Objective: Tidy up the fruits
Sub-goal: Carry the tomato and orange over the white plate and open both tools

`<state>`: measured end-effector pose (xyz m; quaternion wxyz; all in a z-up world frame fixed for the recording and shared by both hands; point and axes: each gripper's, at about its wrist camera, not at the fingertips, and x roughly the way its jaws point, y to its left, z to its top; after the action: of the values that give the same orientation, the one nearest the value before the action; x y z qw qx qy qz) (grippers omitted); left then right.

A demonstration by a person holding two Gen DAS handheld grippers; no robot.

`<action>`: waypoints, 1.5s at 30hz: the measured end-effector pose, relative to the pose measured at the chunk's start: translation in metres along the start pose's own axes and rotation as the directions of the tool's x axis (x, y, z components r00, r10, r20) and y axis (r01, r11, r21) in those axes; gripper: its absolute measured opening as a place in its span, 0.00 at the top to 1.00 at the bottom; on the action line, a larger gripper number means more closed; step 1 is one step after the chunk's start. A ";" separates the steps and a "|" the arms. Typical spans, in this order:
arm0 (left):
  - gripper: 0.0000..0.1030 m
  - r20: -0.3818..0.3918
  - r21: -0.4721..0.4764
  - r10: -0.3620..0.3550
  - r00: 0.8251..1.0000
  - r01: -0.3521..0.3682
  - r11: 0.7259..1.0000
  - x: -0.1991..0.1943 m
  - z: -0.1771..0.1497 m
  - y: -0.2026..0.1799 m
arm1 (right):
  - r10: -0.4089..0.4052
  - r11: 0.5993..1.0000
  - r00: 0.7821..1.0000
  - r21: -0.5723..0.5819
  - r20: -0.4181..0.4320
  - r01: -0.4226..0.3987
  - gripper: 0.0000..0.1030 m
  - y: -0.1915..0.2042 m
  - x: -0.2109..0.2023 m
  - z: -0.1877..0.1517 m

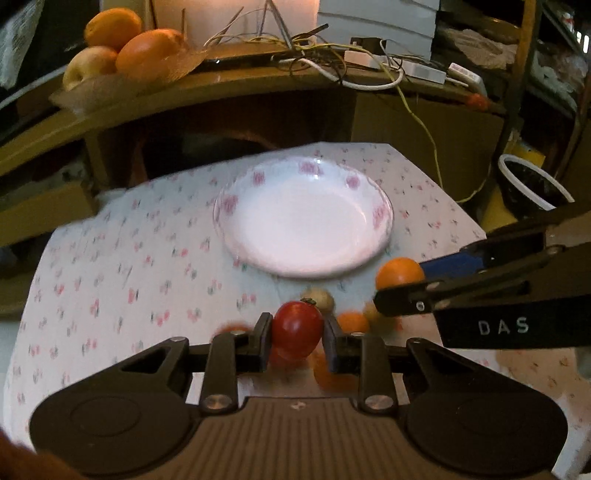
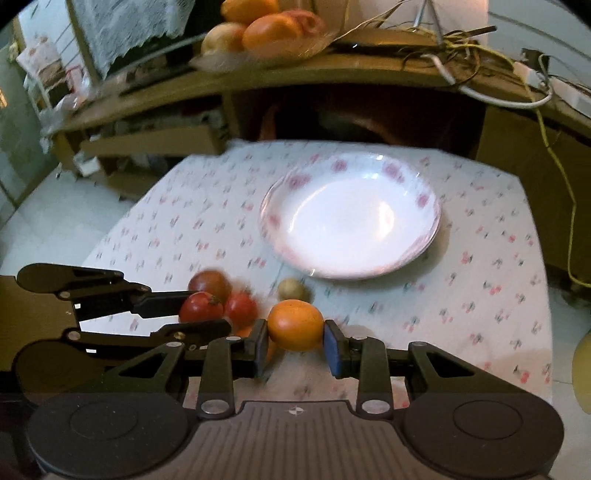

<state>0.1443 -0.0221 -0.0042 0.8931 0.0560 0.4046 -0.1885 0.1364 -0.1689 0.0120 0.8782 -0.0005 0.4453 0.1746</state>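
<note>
Left gripper (image 1: pixel 297 338) is clamped on a red tomato (image 1: pixel 297 328); right gripper (image 2: pixel 295 338) is clamped on an orange (image 2: pixel 295 324), both held near the empty plate (image 2: pixel 351 216). Either round fruit could be squeezed out of its narrow pads and rolled off the cloth (image 2: pixel 480 258). Loose fruits (image 2: pixel 221 299) below are blurred and partly hidden, so none can be counted.

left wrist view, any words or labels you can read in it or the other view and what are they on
"DAS": white letters on the black body of the right gripper, seen in the left wrist view.
Nothing else reads: the white boxes on the shelf show no legible print, and the plate and tablecloth carry only flower patterns.
The right wrist view shows no text.
</note>
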 end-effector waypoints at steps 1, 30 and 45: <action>0.67 0.001 0.003 -0.002 1.000 0.002 1.000 0.005 0.004 0.001 | -0.011 1.000 1.000 0.008 0.001 0.011 0.69 -0.004 0.004 0.003; 0.66 0.047 -0.016 0.034 0.998 -0.033 0.999 0.042 0.037 0.022 | -0.069 0.998 0.996 0.001 0.064 0.069 0.64 -0.031 0.044 0.031; 0.64 0.040 -0.027 0.020 0.999 -0.019 0.999 0.026 0.032 0.023 | -0.062 0.998 0.992 0.016 0.110 0.061 0.60 -0.037 0.022 0.026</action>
<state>0.1913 -0.0166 -0.0039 0.9036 0.0441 0.3883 -0.1753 0.1804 -0.1929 0.0046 0.9064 0.0010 0.3969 0.1443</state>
